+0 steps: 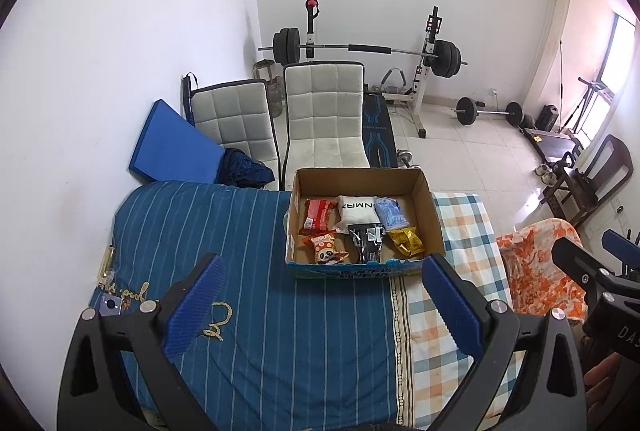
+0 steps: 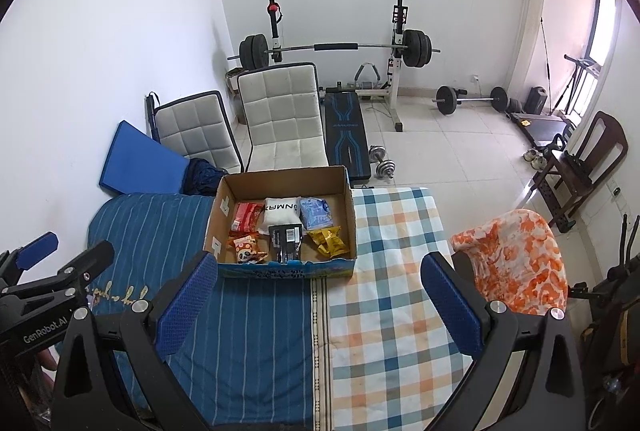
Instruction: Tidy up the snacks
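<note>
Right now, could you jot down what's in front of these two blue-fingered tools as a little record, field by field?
surface: bed with a blue striped cover beside a checked cover
container: open cardboard box resting on the bed
back row in box: red packet, white pouch, pale blue packet
front row in box: panda packet, black packet, yellow packet
left gripper: open, holding nothing
right gripper: open, holding nothing
behind bed: two white chairs, barbell rack

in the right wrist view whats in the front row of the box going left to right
Inside the cardboard box, nearest row: panda snack packet → black packet → yellow packet.
</note>
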